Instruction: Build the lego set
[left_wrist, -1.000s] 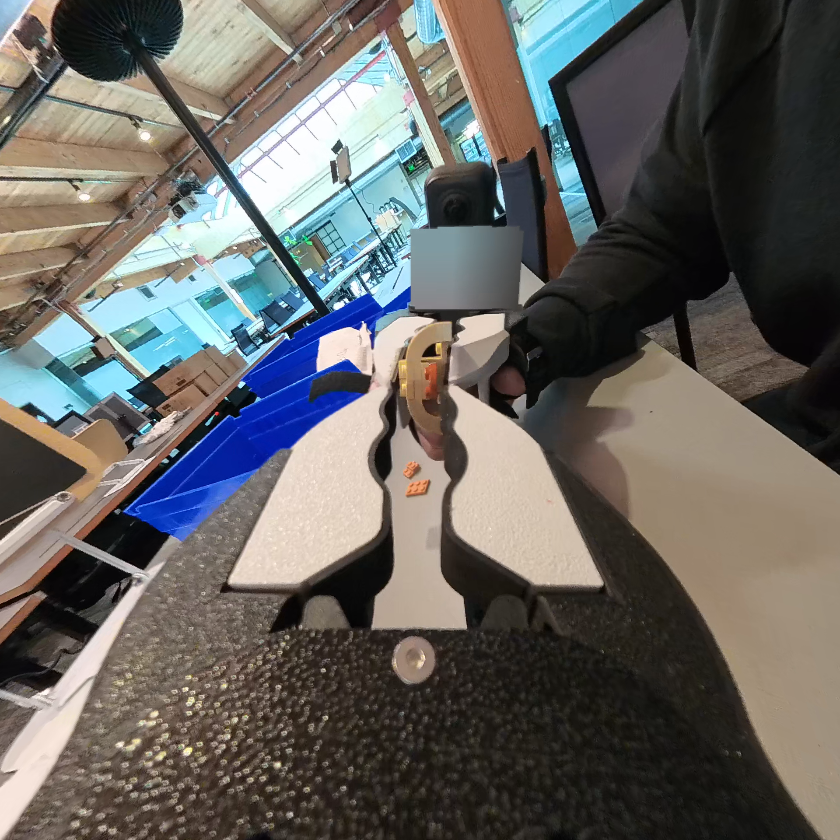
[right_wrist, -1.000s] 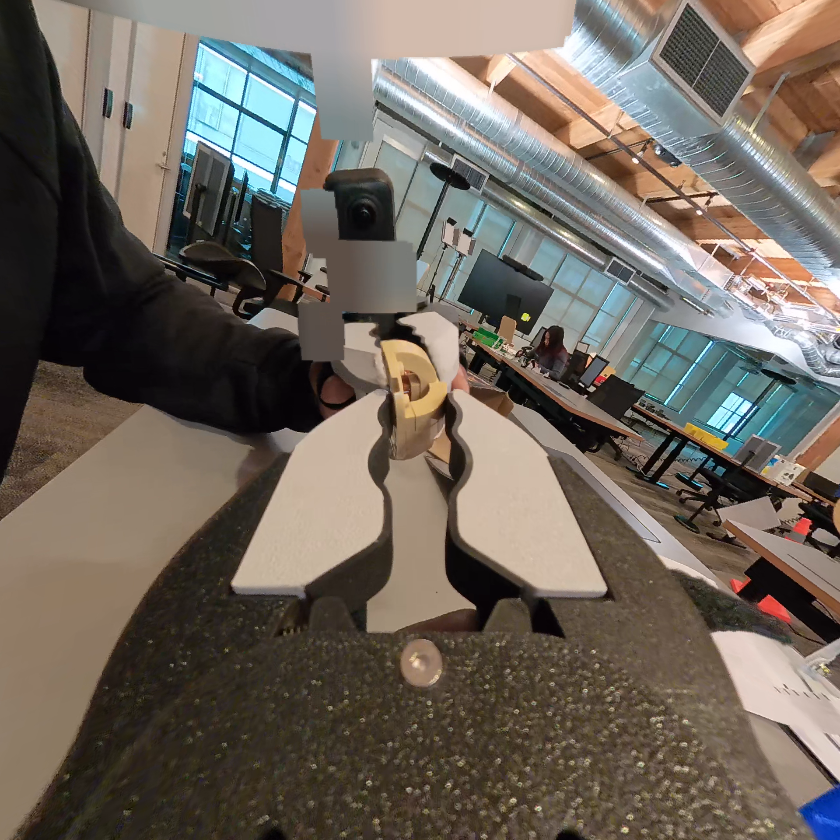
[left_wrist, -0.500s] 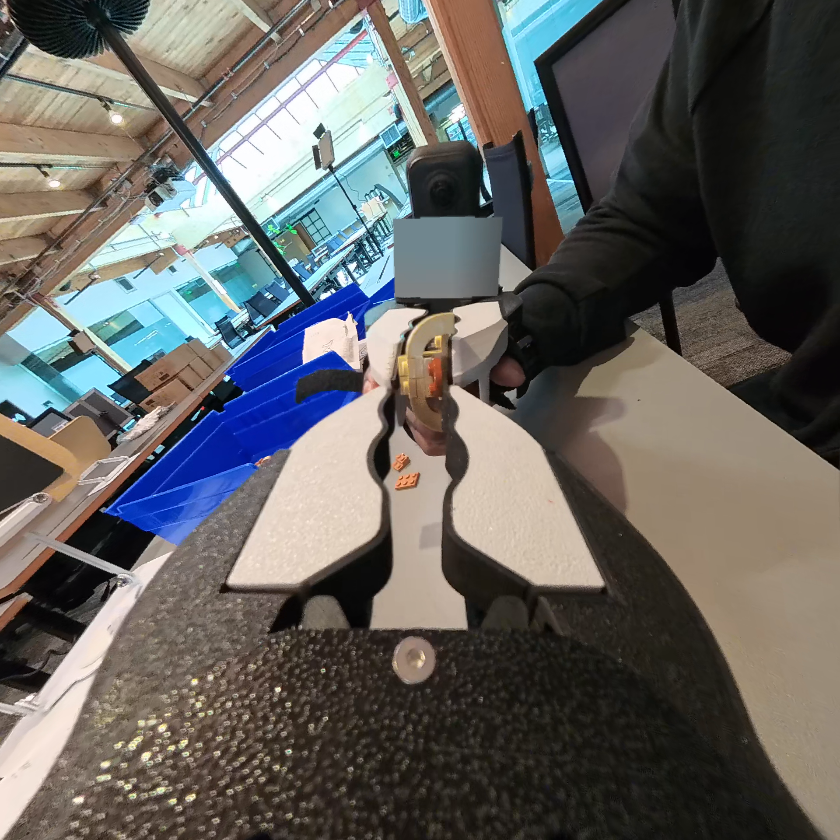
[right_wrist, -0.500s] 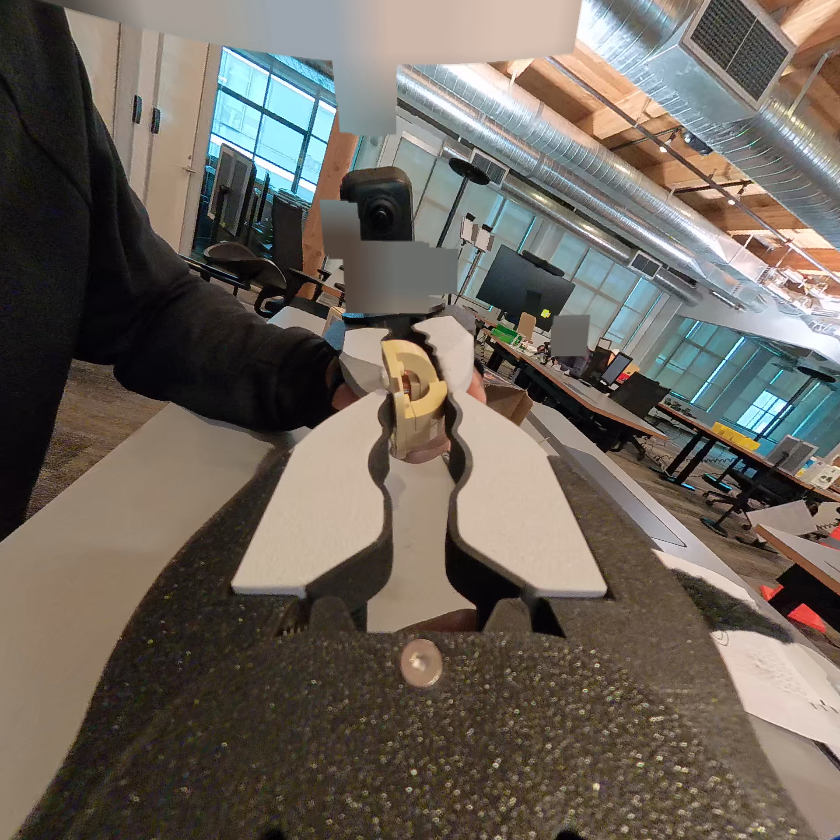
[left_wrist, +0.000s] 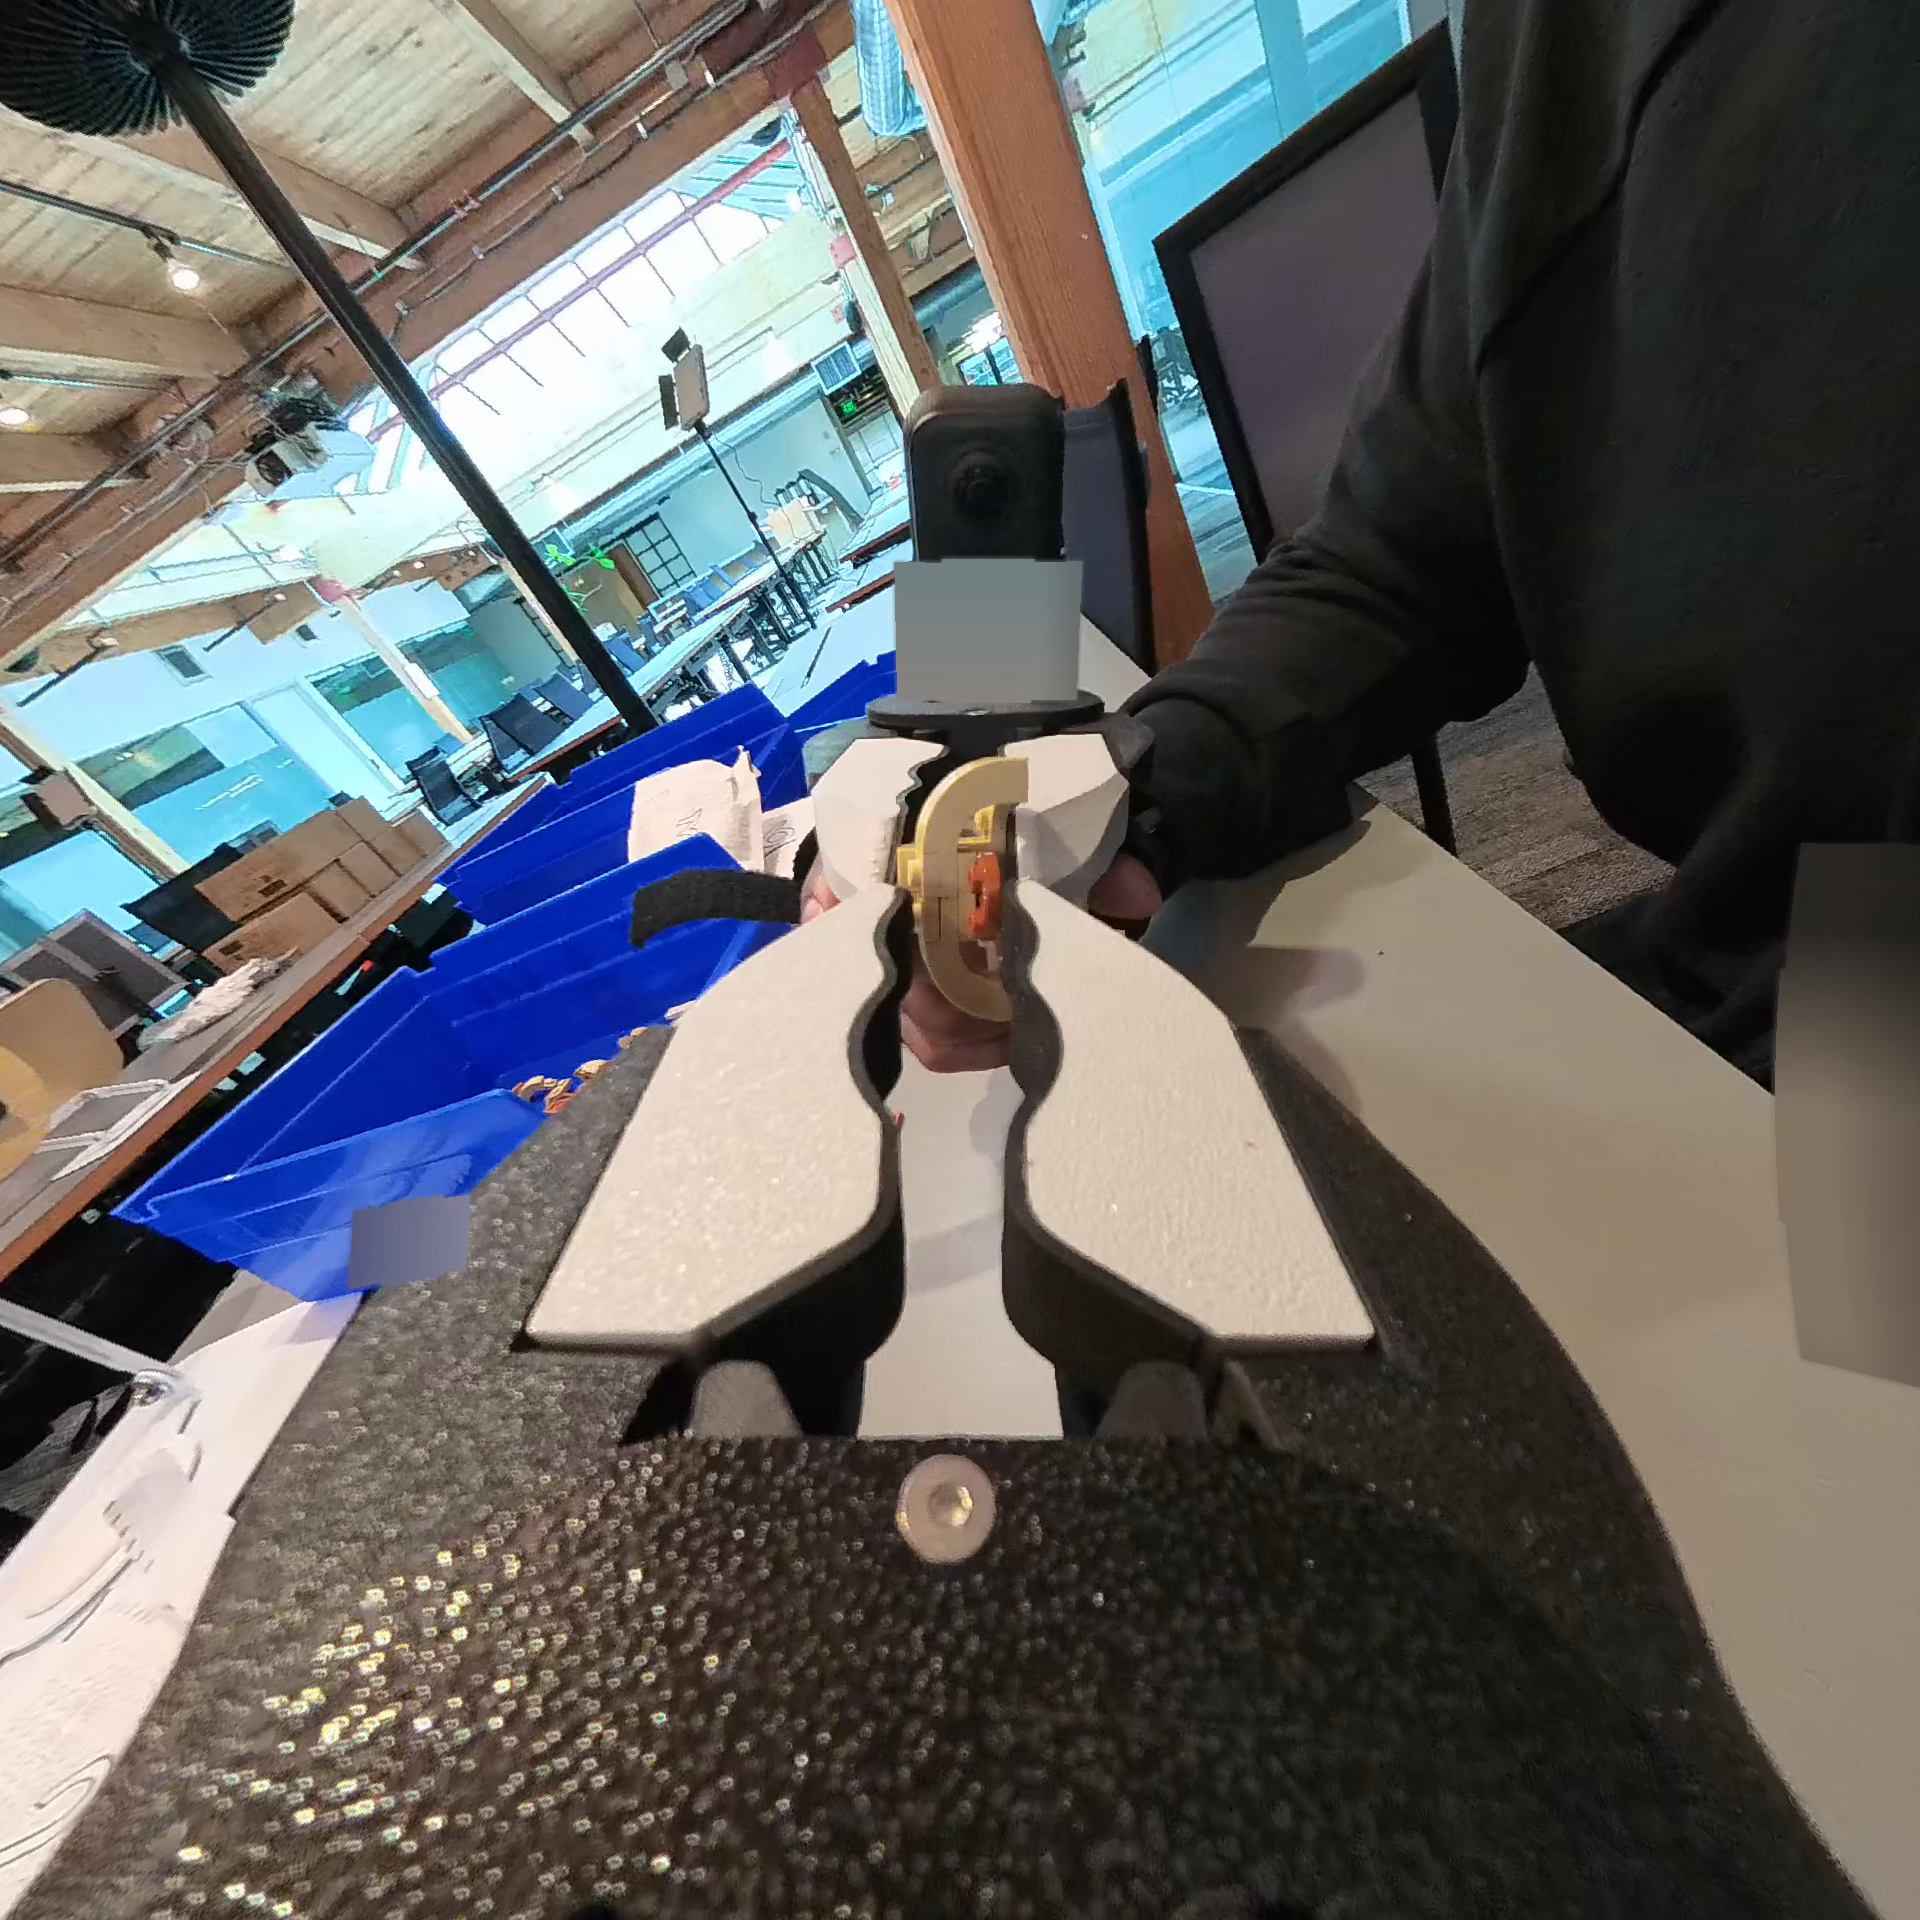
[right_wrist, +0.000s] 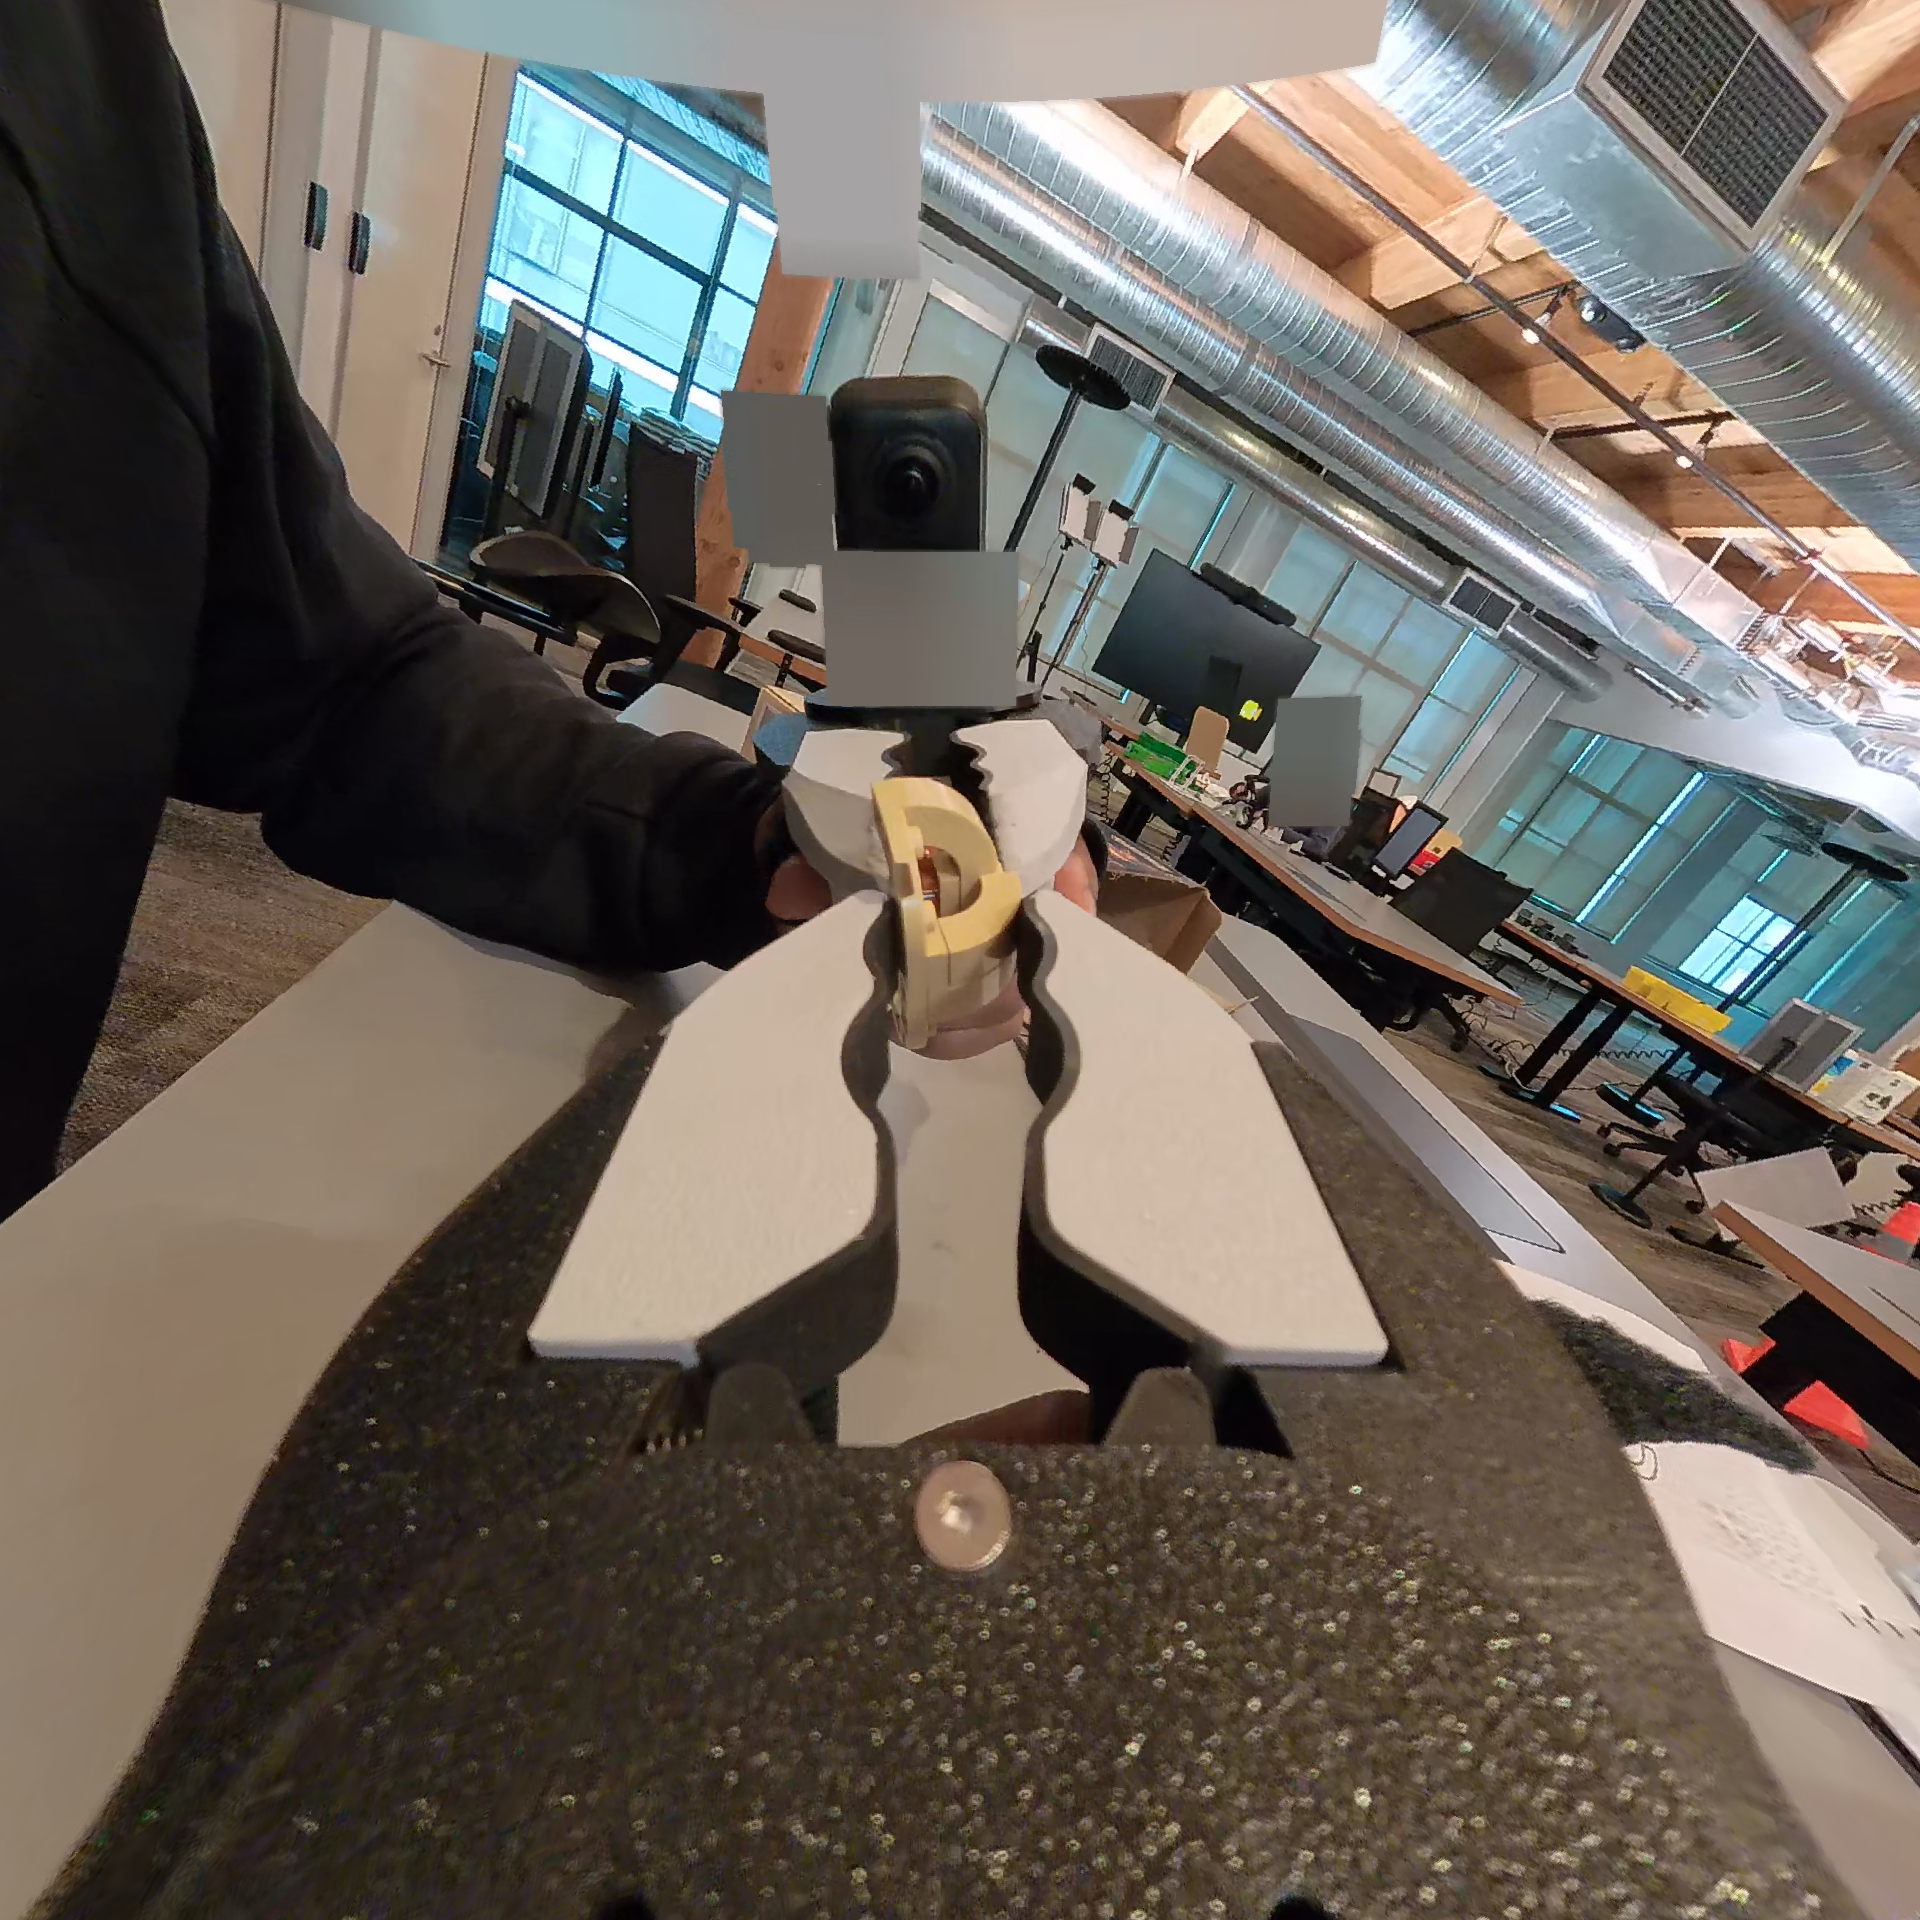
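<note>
Bright daylight, sharp centre, heavy fisheye bend at the edges

Cool light pours in through the tall windows (right_wrist: 623, 270) and skylights (left_wrist: 582, 301), slightly blown out; small ceiling lamps (left_wrist: 183, 276) add warm spots. A soft shadow falls on the white bench (left_wrist: 1299, 987) by the sleeve (left_wrist: 1351, 665). Specular glints speckle the black foam body of each tool (left_wrist: 951, 940) (right_wrist: 951, 935). Beams and ducts (right_wrist: 1299, 343) curve toward the frame borders; the lower foam foreground is soft and blurred

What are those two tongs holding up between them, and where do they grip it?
A small tan lego assembly with an orange piece. The left tongs pinch its lower part; the right tongs pinch the opposite end, so both share it above the table.
</note>
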